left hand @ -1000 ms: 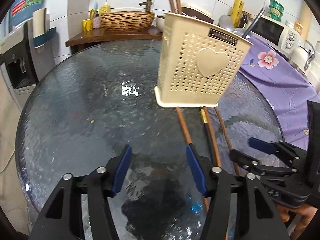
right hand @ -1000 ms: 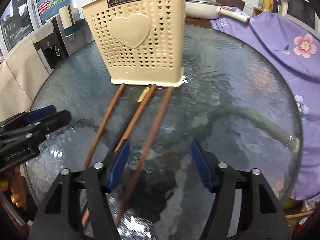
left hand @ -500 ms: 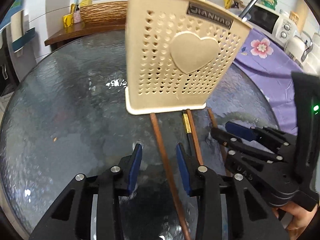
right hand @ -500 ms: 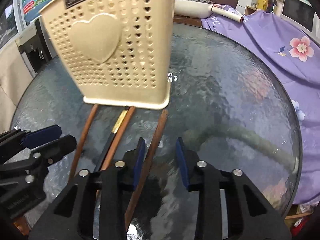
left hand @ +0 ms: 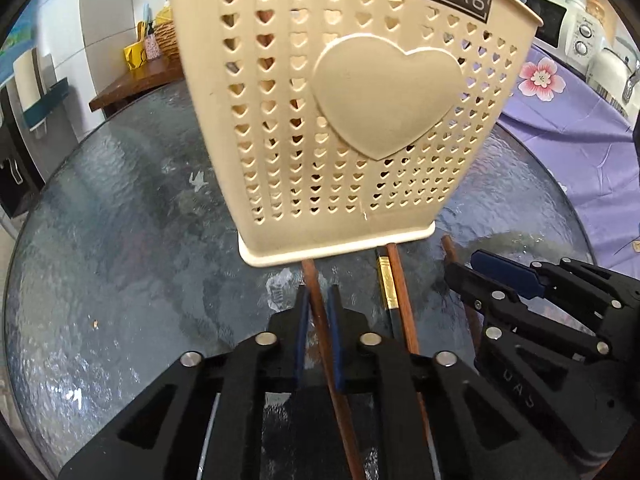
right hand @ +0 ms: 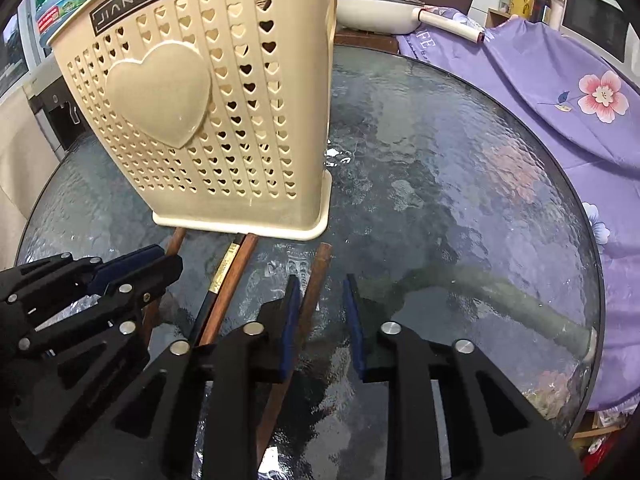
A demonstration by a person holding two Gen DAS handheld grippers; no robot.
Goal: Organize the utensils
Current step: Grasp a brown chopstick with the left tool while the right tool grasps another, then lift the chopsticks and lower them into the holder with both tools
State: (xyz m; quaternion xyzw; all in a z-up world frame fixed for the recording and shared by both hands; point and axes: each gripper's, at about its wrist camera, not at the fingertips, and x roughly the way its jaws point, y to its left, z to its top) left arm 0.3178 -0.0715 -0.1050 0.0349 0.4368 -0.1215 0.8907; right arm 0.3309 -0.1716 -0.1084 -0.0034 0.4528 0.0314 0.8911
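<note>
Left wrist view, left gripper (left hand: 318, 334) jaws clenched on chopstick (left hand: 316, 304), right gripper (right hand: 322, 312) jaws released

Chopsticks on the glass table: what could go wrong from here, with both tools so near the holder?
1. The left tool pinches one chopstick whose end lies at the holder base; lifting may nudge the holder.
2. The right tool has its chopstick against one pad only; closing may push it aside on the glass table.

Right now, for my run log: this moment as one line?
left hand-held gripper: shut on leftmost chopstick | right hand-held gripper: open, straddling rightmost chopstick | holder: upright
</note>
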